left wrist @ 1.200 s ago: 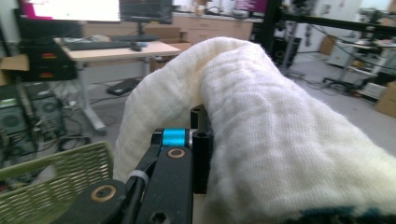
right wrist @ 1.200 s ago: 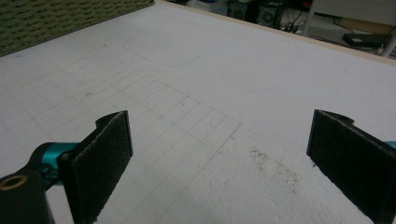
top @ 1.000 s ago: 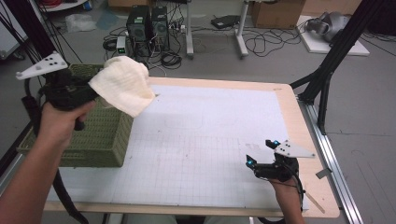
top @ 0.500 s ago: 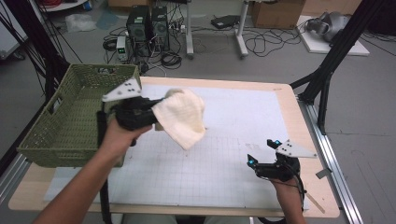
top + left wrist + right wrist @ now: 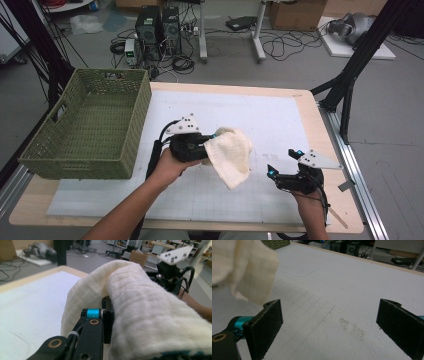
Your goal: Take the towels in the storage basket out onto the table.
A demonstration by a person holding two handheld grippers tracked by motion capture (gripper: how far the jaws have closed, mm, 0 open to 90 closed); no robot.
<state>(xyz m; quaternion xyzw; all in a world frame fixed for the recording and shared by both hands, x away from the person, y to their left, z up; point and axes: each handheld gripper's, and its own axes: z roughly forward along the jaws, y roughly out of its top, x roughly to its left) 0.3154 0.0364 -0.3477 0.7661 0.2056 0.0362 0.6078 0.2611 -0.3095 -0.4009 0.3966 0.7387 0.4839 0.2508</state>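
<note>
Left hand-held gripper [image 5: 212,145], clamped on the cream towel [image 5: 231,156], has carried it from the basket [image 5: 131,150] over my surface [image 5: 280,120]; right hand-held gripper [image 5: 285,167] waits open.

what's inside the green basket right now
Nothing that can be seen: the green basket shows bare woven floor in the high view. Its near wall hides the floor strip just behind it. The cream cloth hangs outside, clamped in the left gripper.

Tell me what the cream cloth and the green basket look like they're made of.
Cream cloth: looks like soft woven cotton, gauze or muslin type; matte, with a fine crinkled weave and limp folds. Green basket: a woven lattice of olive strands, matte; could be plastic wicker or dyed rattan, the look leaves that open.
</note>
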